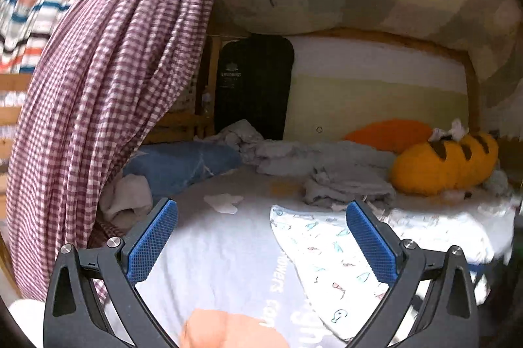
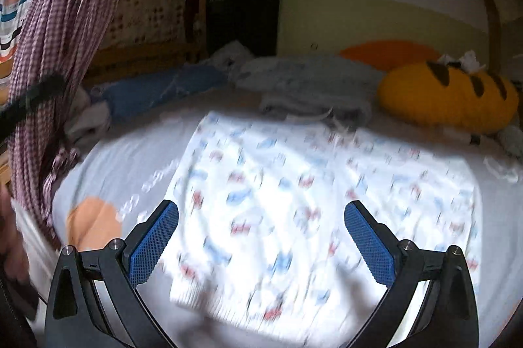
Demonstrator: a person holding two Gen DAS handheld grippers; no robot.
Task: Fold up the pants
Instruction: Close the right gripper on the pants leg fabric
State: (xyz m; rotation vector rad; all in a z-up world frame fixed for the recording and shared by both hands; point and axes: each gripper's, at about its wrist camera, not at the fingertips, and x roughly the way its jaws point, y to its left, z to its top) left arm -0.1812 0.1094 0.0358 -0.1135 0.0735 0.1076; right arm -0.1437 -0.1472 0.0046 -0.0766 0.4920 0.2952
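Across the bed's grey sheet (image 2: 108,165) the patterned white pants (image 2: 294,200) lie flat, untouched, both my left gripper (image 1: 261,236) and right gripper (image 2: 261,236) spread empty above, so next I judge I must pinch an edge.

Left tool (image 1: 261,236) agape above patterned pants (image 1: 323,259) on grey bedsheet (image 1: 225,253).

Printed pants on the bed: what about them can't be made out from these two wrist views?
- Right wrist view: the printed pants are smeared by motion blur, so waistband, leg ends and fold state are unreadable.
- Left wrist view: the pants are partly covered by the left gripper finger and run off the bottom.
- Neither the left nor the right gripper holds anything; the gap to the cloth is unclear.
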